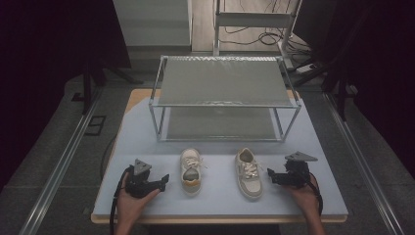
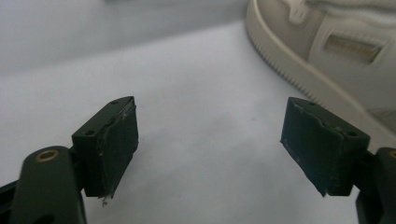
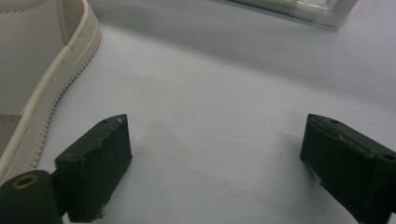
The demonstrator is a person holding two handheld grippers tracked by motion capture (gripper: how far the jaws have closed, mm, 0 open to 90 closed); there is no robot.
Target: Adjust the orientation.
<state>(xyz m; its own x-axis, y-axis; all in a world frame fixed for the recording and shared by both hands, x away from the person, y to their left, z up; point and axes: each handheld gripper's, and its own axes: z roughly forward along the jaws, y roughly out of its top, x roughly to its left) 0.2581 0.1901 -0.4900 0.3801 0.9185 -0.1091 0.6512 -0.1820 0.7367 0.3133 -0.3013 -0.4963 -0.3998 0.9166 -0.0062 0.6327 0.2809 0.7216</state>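
White shoes [image 1: 191, 171] [image 1: 249, 173] lie between the left gripper [image 1: 165, 179] and right gripper [image 1: 269, 176], jaws released, gripping nothing.

On the pale grey-blue table mat [image 1: 220, 205], two small cream-white lace-up sneakers lie side by side, toes toward the far side. The left sneaker [image 1: 191, 171] has a tan heel patch; the right sneaker [image 1: 248, 173] is plainer. The black left gripper [image 1: 165, 179] sits just beside the former, the black right gripper [image 1: 270, 176] just beside the latter, neither touching. Behind stands a two-tier metal-framed rack [image 1: 222, 83] with grey shelves.
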